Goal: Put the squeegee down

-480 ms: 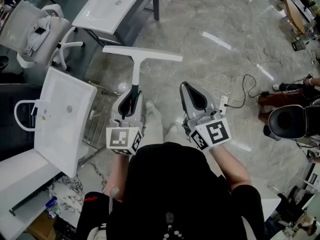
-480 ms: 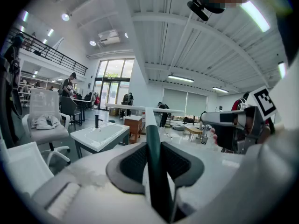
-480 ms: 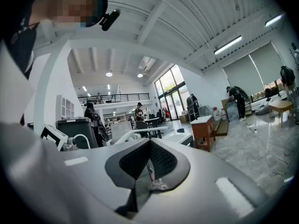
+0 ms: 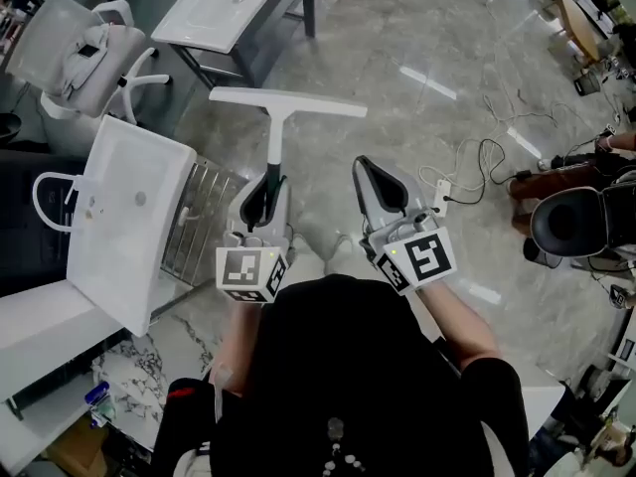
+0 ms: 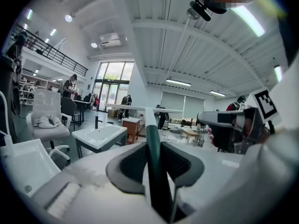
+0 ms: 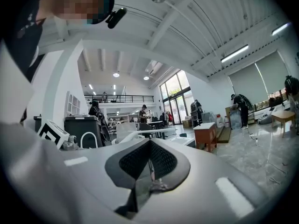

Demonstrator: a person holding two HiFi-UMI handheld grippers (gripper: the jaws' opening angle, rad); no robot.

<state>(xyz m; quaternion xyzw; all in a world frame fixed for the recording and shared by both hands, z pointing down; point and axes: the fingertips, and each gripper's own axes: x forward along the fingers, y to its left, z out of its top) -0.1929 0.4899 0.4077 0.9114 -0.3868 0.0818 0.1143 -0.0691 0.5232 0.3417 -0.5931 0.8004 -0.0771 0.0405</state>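
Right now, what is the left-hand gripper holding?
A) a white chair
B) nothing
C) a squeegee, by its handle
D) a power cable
C: the jaws of the left gripper are closed on the dark handle of the squeegee, its white blade sticking out ahead.

A person holds a two-jaw gripper in each hand, both arms bent and reaching forward from the torso. The left gripper (image 4: pixel 268 182) tips slightly downward, its jaws clamped on the handle of a squeegee (image 4: pixel 274 142) that runs straight out past the jaw tips. Beside it on the right, not touching it, the right gripper (image 4: pixel 366 171) sits level, its jaws pressed together with nothing between them. Behind the right gripper's upturned marker cube (image 4: pixel 422 258), a bare forearm (image 4: pixel 459 324) angles back toward the shoulder.
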